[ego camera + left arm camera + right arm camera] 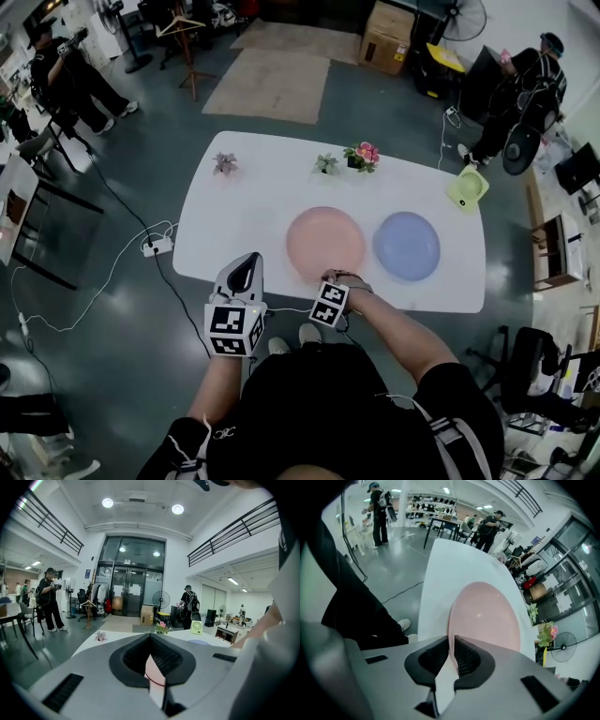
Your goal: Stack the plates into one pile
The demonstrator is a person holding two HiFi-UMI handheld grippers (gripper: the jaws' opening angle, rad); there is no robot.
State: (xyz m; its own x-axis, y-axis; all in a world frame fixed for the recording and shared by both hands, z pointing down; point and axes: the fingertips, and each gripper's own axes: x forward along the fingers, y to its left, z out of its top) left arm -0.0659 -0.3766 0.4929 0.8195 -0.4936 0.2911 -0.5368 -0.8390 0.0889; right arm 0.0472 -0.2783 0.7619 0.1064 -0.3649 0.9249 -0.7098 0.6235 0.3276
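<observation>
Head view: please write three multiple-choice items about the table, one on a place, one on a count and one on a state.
1. Where on the white table does the green fan stand?
A. near left corner
B. far right corner
C. middle

2. How many small plants stand on it?
A. one
B. five
C. three

3. How do the pink plate and the blue plate lie?
A. side by side, unstacked
B. pink on blue
C. blue on pink

Answers:
1 B: the fan stands beyond the blue plate, at the right end.
2 C: three plants line the far edge.
3 A: each plate lies flat on the table.
</observation>
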